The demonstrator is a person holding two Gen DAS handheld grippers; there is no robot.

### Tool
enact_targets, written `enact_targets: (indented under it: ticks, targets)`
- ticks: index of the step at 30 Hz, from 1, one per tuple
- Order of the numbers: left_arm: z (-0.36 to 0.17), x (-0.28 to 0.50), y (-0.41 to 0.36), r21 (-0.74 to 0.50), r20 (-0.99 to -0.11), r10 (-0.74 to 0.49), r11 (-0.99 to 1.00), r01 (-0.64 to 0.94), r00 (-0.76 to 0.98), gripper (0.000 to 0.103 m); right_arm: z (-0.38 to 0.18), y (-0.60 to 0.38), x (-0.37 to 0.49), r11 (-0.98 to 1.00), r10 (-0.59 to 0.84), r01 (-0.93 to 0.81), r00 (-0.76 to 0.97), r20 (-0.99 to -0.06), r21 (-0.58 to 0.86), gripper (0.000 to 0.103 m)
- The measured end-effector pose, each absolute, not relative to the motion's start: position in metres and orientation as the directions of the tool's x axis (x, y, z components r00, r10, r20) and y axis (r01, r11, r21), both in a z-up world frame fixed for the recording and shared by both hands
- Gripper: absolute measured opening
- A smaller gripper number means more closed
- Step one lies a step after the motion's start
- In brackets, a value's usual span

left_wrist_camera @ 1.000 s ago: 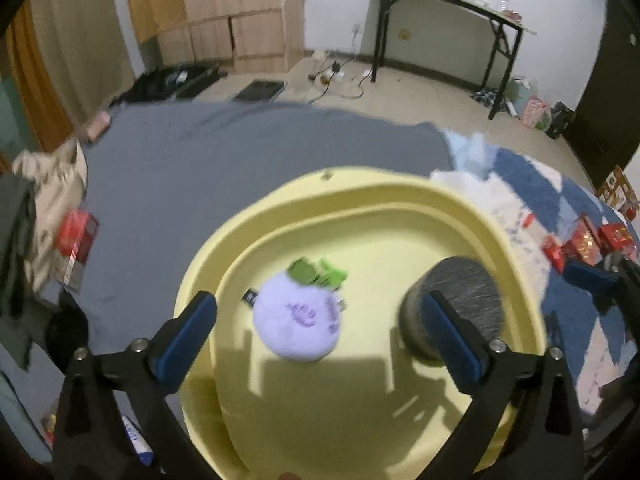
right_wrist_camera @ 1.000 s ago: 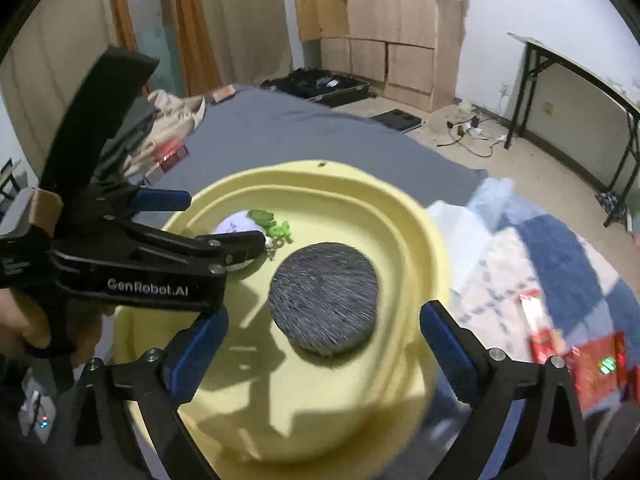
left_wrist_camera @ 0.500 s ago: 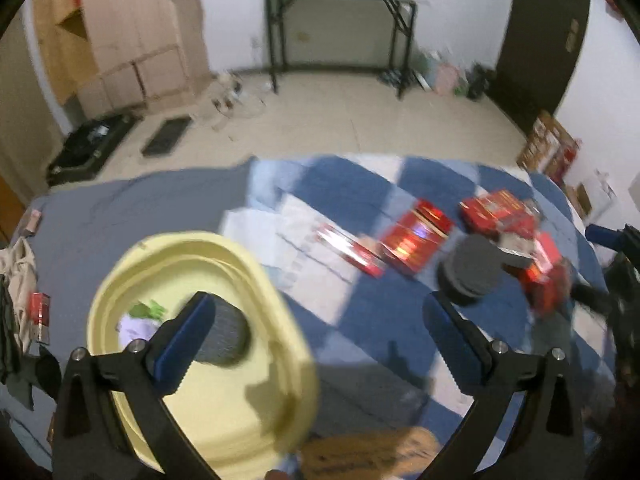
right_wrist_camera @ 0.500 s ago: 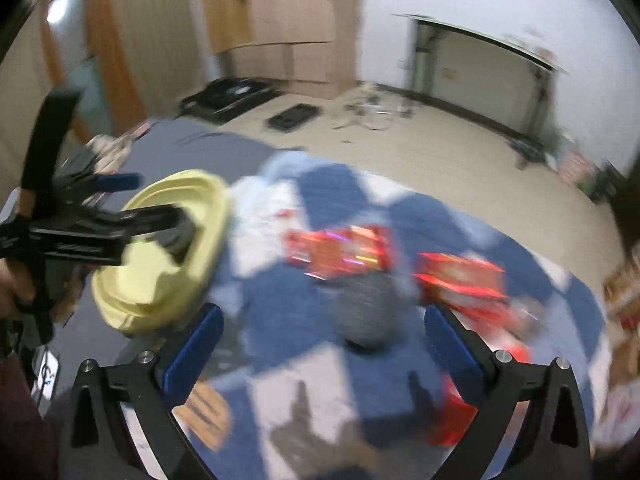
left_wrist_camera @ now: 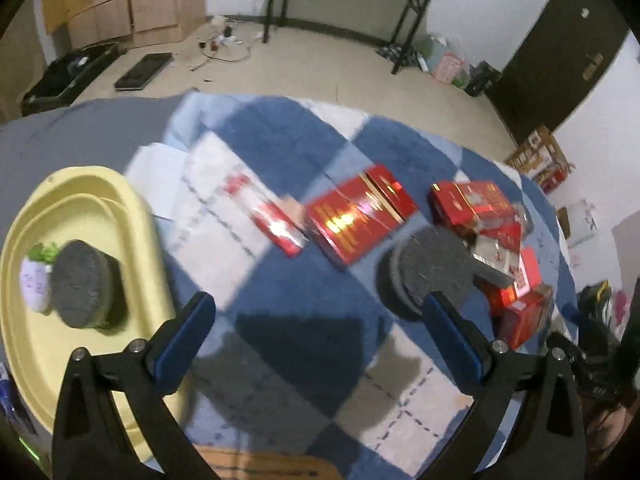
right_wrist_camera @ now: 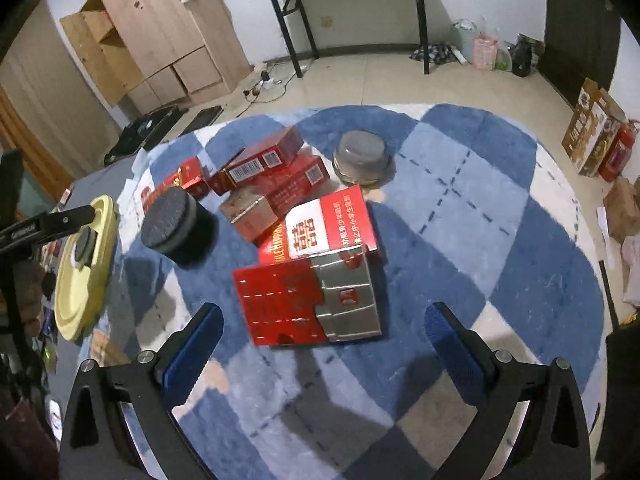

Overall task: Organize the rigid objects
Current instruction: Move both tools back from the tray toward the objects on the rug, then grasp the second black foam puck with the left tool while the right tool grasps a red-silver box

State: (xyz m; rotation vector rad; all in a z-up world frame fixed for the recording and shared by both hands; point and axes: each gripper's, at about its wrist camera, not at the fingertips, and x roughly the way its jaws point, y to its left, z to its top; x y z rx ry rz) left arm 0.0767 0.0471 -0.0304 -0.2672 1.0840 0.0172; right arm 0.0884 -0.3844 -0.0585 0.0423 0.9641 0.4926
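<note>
Both grippers swung from yellow tray (left_wrist_camera: 86, 184), jaws wide, empty; inside: one grey puck (left_wrist_camera: 80, 284), plush (left_wrist_camera: 34, 284); remaining: second puck (right_wrist_camera: 170, 220), red boxes (right_wrist_camera: 304, 304), clear-lidded tin (right_wrist_camera: 362, 158).

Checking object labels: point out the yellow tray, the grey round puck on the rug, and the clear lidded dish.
yellow tray (left_wrist_camera: 100, 184): left wrist, far rim.
grey round puck (right_wrist_camera: 168, 216): right wrist, top face.
clear lidded dish (right_wrist_camera: 362, 156): right wrist, side wall.

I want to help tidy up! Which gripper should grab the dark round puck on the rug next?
Probably the left gripper: it is open, the puck sits near its right finger, and the tub is beside it. The right gripper faces the boxes.
</note>
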Motion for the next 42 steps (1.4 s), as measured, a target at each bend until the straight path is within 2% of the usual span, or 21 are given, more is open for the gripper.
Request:
enact_targets:
  ticks: [3, 6, 10, 18, 24, 27, 29, 36, 42]
  targets:
    - [-0.032, 0.078, 0.011, -0.135, -0.865, -0.09, 0.989, -0.056, 0.493, 0.103, -0.06, -0.377, 0.096, 0.885, 0.414, -0.405, 0.463, -0.784, 0.228, 0.103]
    - [-0.033, 0.085, -0.013, -0.116, -0.865, -0.094, 0.993, -0.014, 0.493, 0.103, -0.064, -0.367, 0.102, 0.883, 0.417, -0.411, 0.457, -0.786, 0.229, 0.103]
    - [-0.038, 0.105, -0.04, -0.114, -0.872, -0.098, 0.993, -0.005, 0.479, 0.103, -0.077, -0.346, 0.109, 0.883, 0.408, -0.413, 0.446, -0.796, 0.221, 0.103]
    - [-0.061, 0.128, -0.061, -0.013, -0.888, -0.011, 1.0, -0.002, 0.459, 0.103, -0.101, -0.328, 0.123, 0.885, 0.389, -0.416, 0.419, -0.82, 0.207, 0.103]
    - [-0.072, 0.136, -0.055, -0.038, -0.889, -0.022, 0.999, -0.026, 0.457, 0.101, -0.108, -0.311, 0.134, 0.891, 0.362, -0.418, 0.423, -0.831, 0.175, 0.103]
    - [-0.073, 0.134, -0.057, -0.036, -0.89, -0.03, 0.999, -0.003, 0.455, 0.07, -0.109, -0.309, 0.135, 0.893, 0.357, -0.417, 0.423, -0.833, 0.171, 0.101]
    - [-0.074, 0.132, -0.056, -0.037, -0.894, -0.027, 0.999, -0.013, 0.448, 0.07, -0.109, -0.309, 0.134, 0.892, 0.353, -0.423, 0.43, -0.831, 0.159, 0.092]
    - [-0.058, 0.115, -0.052, -0.02, -0.871, -0.001, 0.999, -0.032, 0.492, 0.069, -0.104, -0.317, 0.127, 0.893, 0.348, -0.422, 0.43, -0.833, 0.156, 0.091]
    - [-0.011, 0.086, -0.039, -0.003, -0.783, 0.032, 0.998, -0.056, 0.621, 0.07, -0.082, -0.328, 0.108, 0.889, 0.356, -0.437, 0.473, -0.806, 0.136, 0.091]
